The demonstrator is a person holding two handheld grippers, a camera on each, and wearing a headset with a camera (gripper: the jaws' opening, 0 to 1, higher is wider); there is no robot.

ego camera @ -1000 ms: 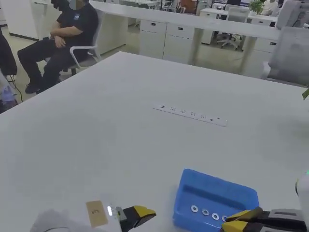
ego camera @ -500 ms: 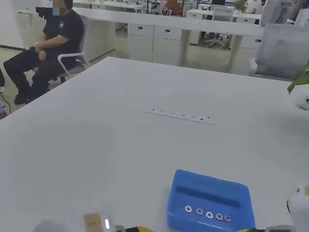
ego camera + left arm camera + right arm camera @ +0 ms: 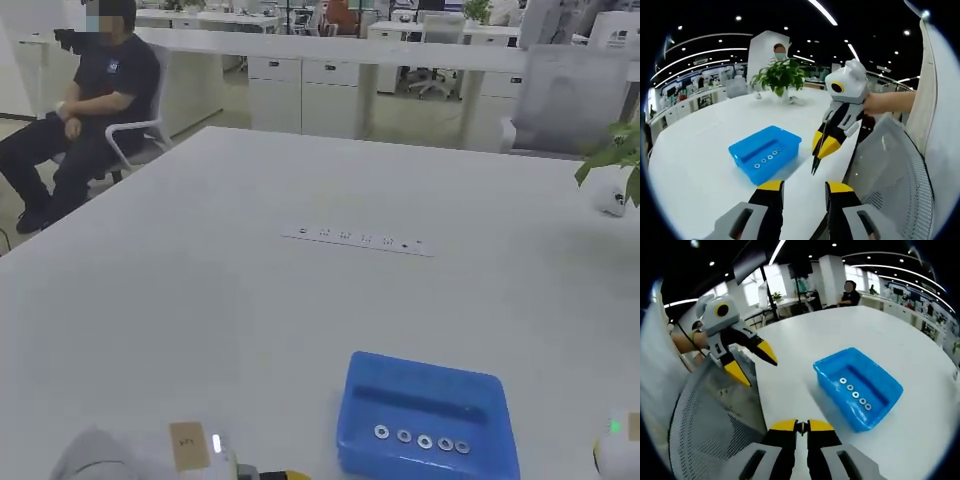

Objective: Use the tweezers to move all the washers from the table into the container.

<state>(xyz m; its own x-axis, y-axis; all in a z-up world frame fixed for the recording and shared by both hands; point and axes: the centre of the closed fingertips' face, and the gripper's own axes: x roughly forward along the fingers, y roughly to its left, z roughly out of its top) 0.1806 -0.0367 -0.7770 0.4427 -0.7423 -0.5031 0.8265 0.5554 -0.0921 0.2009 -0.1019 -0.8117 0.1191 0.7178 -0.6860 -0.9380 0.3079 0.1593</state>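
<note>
Washers: five washers [image 3: 424,441] lie flat in a single row on the floor of the blue container [image 3: 425,366] — every washer I can make out is inside it.
Row axis: the row runs along the container's long side, left to right across the head view, slanting a little toward the person at its right end.
Container: it stands on the white table [image 3: 200,300] near the person's edge, between the two grippers.
Tweezers: thin dark tweezers [image 3: 816,161] stick out of the right tongs [image 3: 826,146], with the tips pointing down in line with the jaws.
Right tongs: clenched on the tweezers; in the right gripper view the jaws stand almost together with only a thin sliver between them.
Left tongs: the left tongs [image 3: 805,188] are released, jaws well apart with nothing between them.
Bearing: in the right gripper view the container lies ahead and to the right of the tongs, well apart from them. The tongs hang off the table's edge, over a grey mesh chair [image 3: 710,425].
Nearer hand: neither is clearly nearer, but the right one carries the tweezers, so any reach would likely fall to it — forward and over the container's near wall.
Writing: a tan sticker [image 3: 186,445] on a gripper housing bears marks too small to read. The power strip [image 3: 358,240] further back shows no legible brand.
</note>
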